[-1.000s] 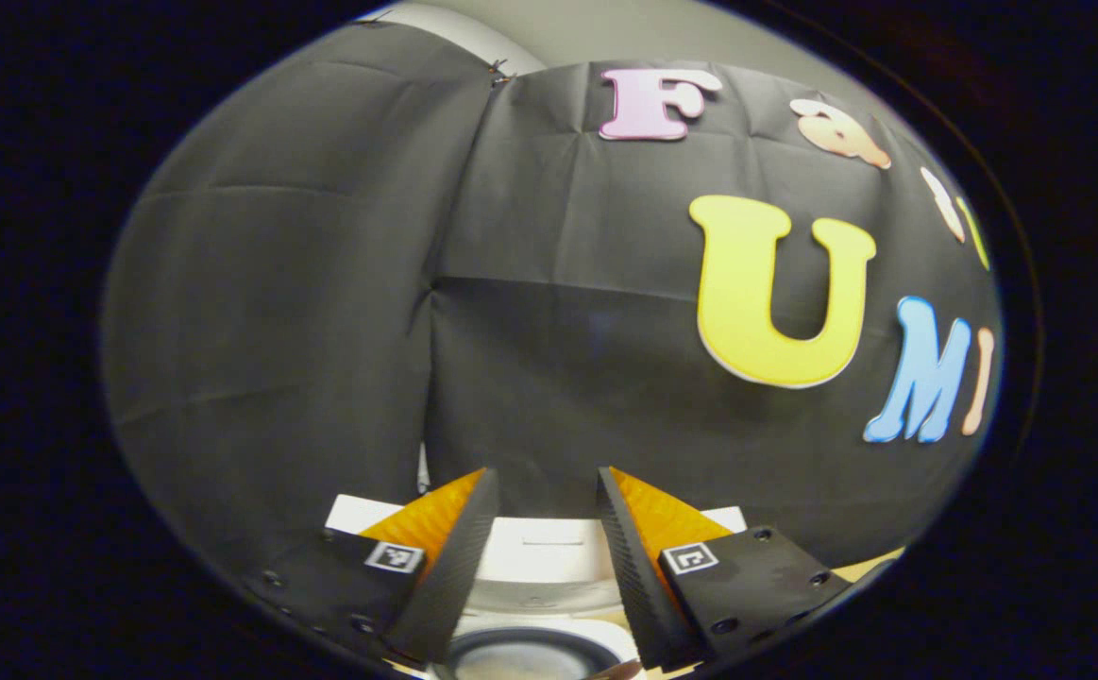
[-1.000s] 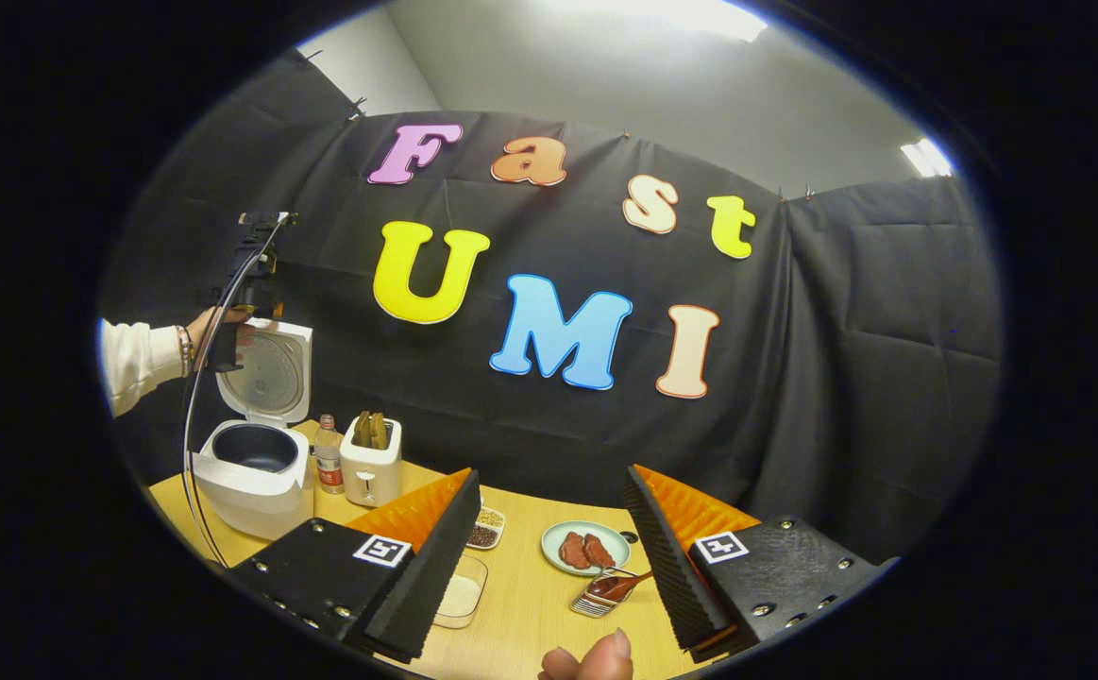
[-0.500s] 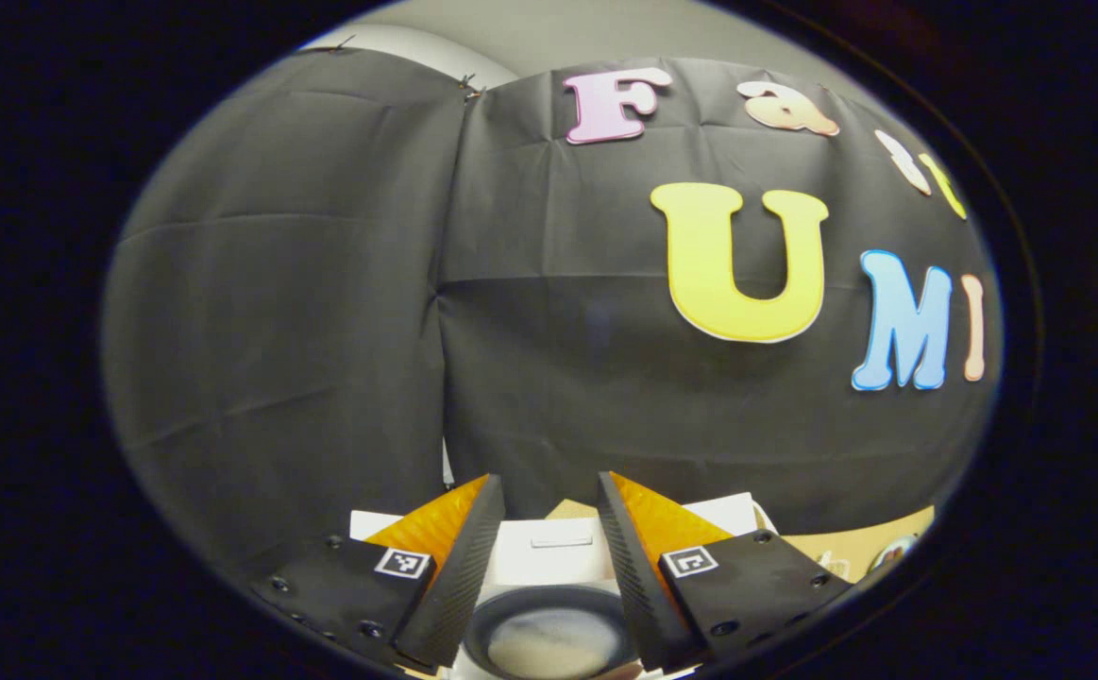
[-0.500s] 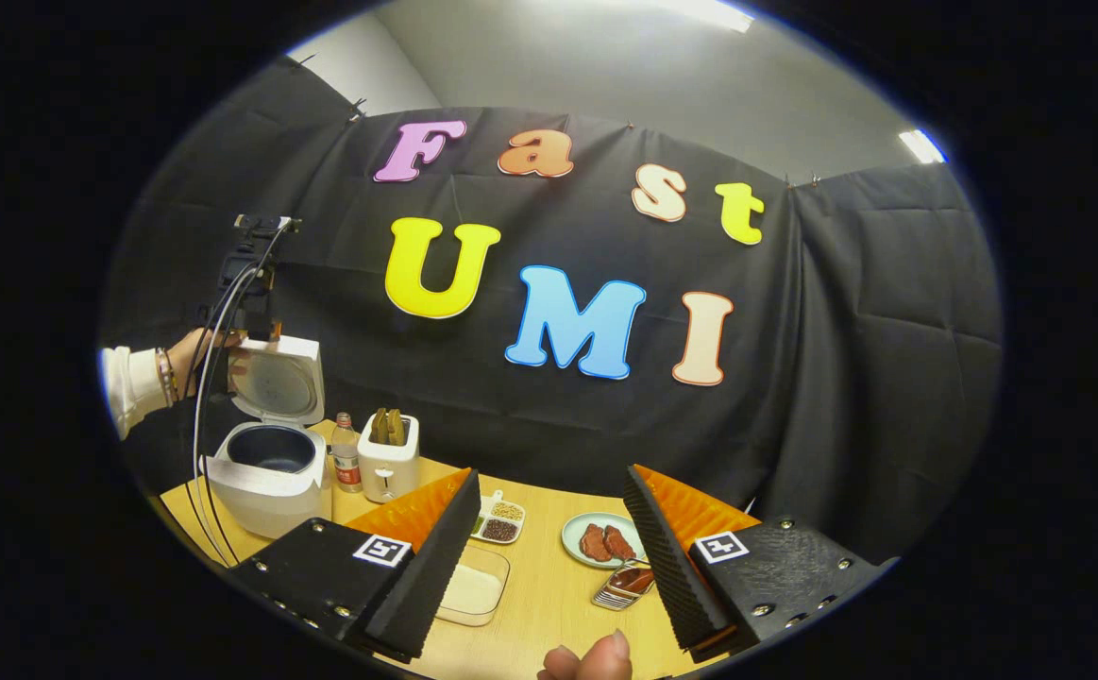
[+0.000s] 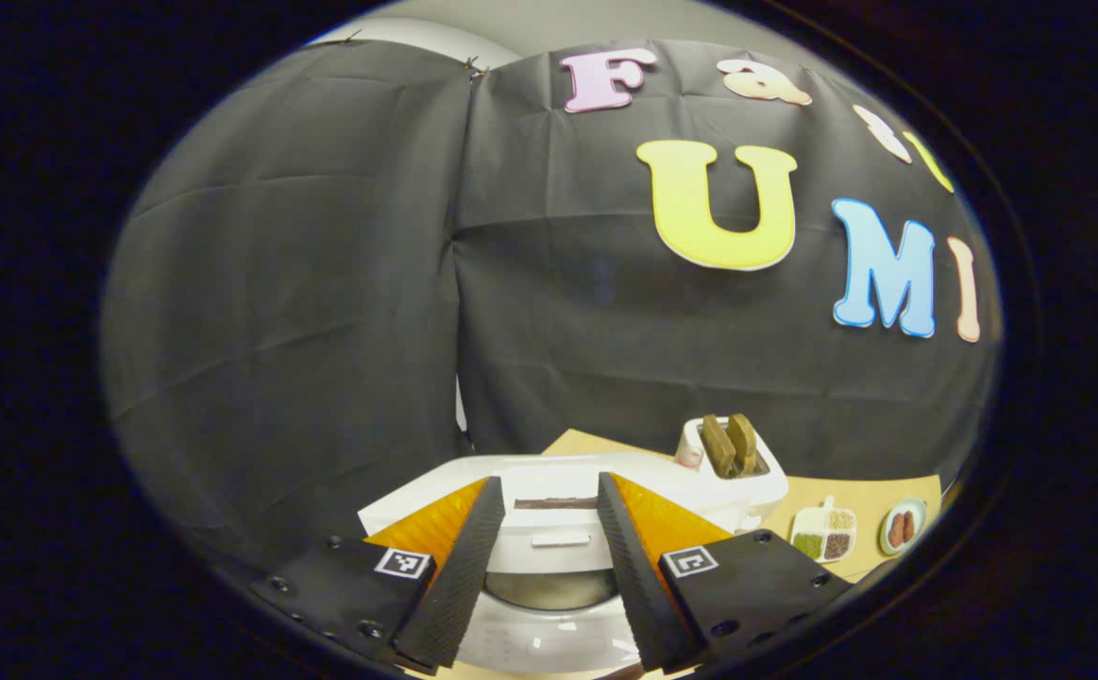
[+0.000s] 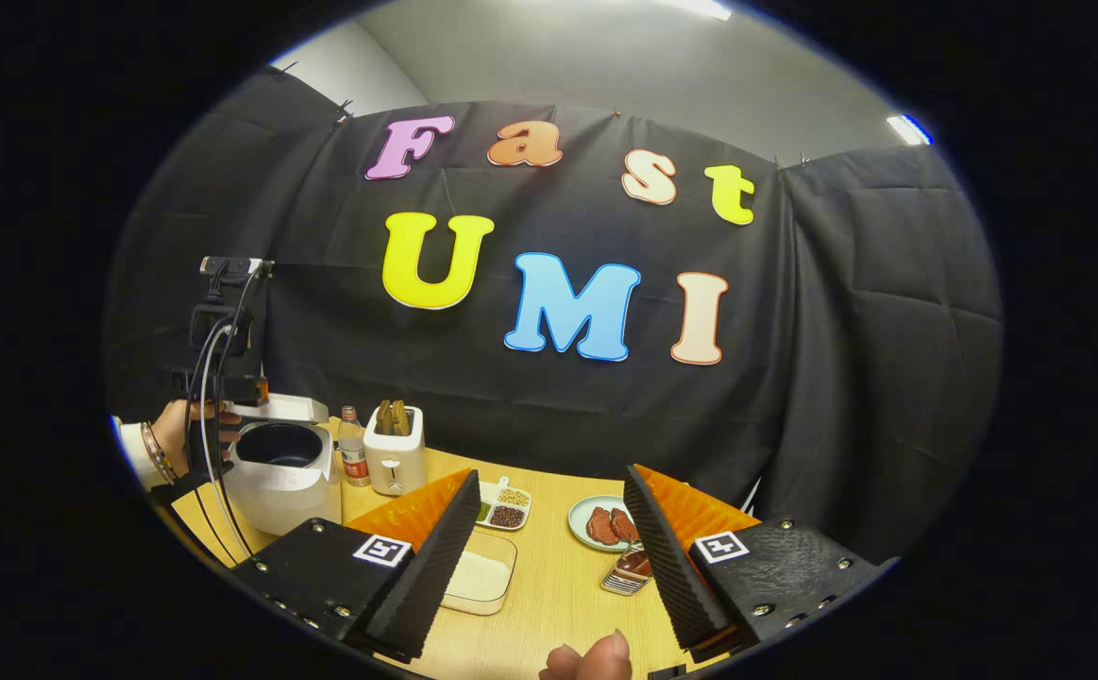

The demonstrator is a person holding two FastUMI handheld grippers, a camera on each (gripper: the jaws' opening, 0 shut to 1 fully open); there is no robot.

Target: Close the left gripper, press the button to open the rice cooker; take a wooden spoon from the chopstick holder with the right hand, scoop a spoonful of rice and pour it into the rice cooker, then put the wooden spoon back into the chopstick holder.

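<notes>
Left gripper view: rice cooker (image 5: 549,576) between fingers (image 5: 454,576).

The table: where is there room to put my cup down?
On the table, the bare wood between the rice dish and the spoon holder looks free. It is crowded along the back: rice cooker, bottle, toaster, seed tray, meat plate.
</notes>
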